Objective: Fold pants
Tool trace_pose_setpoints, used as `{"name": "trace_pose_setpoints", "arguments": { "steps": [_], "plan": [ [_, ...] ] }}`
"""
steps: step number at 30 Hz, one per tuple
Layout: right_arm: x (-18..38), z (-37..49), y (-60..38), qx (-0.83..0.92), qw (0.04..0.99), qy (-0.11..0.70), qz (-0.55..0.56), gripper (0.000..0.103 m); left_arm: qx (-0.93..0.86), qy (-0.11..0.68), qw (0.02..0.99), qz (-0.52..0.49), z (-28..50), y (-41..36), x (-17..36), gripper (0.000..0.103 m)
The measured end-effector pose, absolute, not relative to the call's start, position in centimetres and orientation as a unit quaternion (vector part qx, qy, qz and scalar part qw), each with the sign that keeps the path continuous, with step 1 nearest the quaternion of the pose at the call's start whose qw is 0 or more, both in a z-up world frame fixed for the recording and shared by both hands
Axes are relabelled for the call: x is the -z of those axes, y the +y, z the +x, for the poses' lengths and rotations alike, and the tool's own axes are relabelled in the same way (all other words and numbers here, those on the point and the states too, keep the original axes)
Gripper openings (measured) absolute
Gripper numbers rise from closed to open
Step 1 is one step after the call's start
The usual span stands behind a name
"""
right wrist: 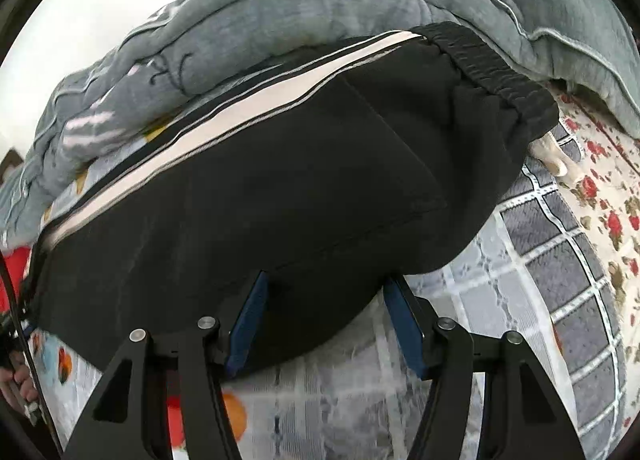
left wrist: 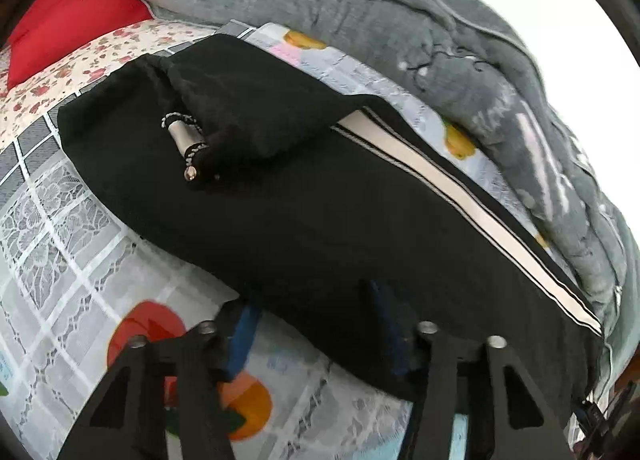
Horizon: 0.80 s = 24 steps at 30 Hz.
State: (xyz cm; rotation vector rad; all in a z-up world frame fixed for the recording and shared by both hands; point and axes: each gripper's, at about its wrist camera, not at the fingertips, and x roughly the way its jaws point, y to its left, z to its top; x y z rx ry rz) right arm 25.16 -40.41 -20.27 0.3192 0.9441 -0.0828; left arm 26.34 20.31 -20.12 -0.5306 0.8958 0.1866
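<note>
Black pants (left wrist: 320, 199) with a white side stripe (left wrist: 460, 199) lie lengthwise on the bed, one part folded over near a cord with a metal tip (left wrist: 184, 139). My left gripper (left wrist: 312, 300) stands open at the pants' near edge, one blue pad (left wrist: 244, 336) on the sheet and the other over the black cloth. In the right wrist view the pants (right wrist: 280, 179) end in an elastic waistband (right wrist: 488, 59). My right gripper (right wrist: 328, 278) is open, and the near edge of the cloth bulges between its blue pads (right wrist: 248, 324).
A bulky grey quilt (left wrist: 400, 19) is heaped along the far side of the pants. A red pillow (left wrist: 72, 27) lies at the far left. The patterned bedsheet (left wrist: 80, 260) spreads in front. A hand (right wrist: 16, 380) shows at the right view's left edge.
</note>
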Motion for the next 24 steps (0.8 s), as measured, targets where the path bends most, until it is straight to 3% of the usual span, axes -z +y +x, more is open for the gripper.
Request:
{"name": "trace_pose_setpoints", "arguments": {
  "steps": [3,8,17,18,20,22,24],
  "plan": [
    [19.9,25.4,-40.7,0.049,0.872,0.462,0.155,0.054,-0.089,0.430,0.865,-0.243,26.5,20.2,20.1,0.040],
    [20.1,22.8,-42.3,0.070,0.870,0.460,0.164,0.054,-0.087,0.432,0.866,-0.238,26.6,20.2,20.2,0.034],
    [21.3,26.3,-42.2,0.060,0.872,0.449,0.187,0.054,-0.106,0.440,0.868,-0.204,27.8,19.0,20.2,0.044],
    [21.4,26.9,-42.0,0.064,0.873,0.445,0.188,0.052,-0.108,0.439,0.868,-0.204,27.9,19.0,20.2,0.044],
    [21.3,27.4,-41.8,0.076,0.875,0.440,0.187,0.026,-0.110,0.438,0.869,-0.202,28.0,19.0,20.1,0.027],
    [20.9,27.3,-42.1,0.082,0.877,0.432,0.192,0.014,-0.100,0.439,0.872,-0.192,28.1,18.8,19.7,0.019],
    [19.9,26.5,-42.4,0.078,0.886,0.413,0.198,0.010,-0.102,0.429,0.877,-0.191,27.6,18.6,18.7,0.016]
  ]
}}
